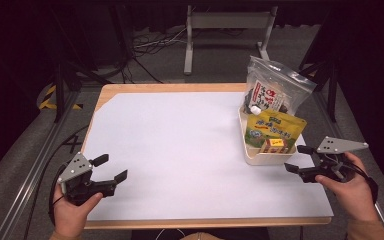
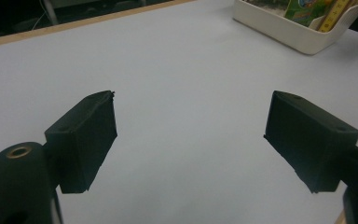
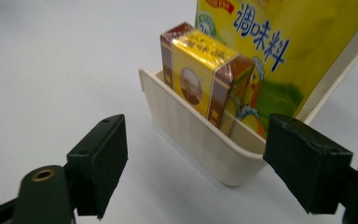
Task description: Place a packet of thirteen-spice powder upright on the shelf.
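Box (image 3: 200,74) in tray (image 3: 200,140) corner | right tongs (image 3: 193,161) open, just short of rim

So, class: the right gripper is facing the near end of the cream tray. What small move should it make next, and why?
Probably ease the right gripper forward and up toward the small yellow-and-brown box. Its jaws stand open with nothing between them, and the box stands upright at the near end of the cream tray, in front of the yellow seasoning pouch, so it is the nearest thing to grasp.
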A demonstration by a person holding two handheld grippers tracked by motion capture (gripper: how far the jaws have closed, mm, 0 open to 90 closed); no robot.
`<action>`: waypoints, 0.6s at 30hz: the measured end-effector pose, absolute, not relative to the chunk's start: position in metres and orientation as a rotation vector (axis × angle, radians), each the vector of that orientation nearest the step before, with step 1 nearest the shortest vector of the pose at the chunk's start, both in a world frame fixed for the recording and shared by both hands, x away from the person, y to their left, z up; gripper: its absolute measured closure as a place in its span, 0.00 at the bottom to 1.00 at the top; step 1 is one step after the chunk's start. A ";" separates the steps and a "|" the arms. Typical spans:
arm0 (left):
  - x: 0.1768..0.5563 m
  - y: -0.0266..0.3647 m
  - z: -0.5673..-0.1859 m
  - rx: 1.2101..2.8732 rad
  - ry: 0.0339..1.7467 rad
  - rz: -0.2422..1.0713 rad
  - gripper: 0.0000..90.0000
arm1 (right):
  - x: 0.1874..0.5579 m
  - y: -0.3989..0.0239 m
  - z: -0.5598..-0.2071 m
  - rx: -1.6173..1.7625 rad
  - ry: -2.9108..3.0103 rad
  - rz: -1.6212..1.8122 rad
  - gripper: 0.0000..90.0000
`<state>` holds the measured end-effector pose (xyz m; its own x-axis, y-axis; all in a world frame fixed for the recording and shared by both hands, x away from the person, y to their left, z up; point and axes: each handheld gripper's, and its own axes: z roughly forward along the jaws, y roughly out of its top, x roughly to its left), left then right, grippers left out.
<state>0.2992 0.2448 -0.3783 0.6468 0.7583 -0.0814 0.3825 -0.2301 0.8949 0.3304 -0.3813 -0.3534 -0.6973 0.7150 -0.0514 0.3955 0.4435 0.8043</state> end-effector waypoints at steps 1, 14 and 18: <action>0.300 0.245 -0.379 1.844 0.908 0.461 0.19 | 0.331 -0.381 -0.357 0.947 2.318 1.135 0.24; 0.303 0.243 -0.393 1.874 0.892 0.464 0.19 | 0.326 -0.383 -0.380 1.032 2.217 1.152 0.20; 0.305 0.241 -0.400 1.902 0.891 0.464 0.19 | 0.327 -0.385 -0.392 1.060 2.233 1.098 0.20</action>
<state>0.3048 0.2411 -0.3999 0.6622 0.7476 -0.0510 0.3866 -0.2826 0.8779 0.3268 -0.3847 -0.3924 -0.6133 0.7885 -0.0456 0.4451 0.3927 0.8048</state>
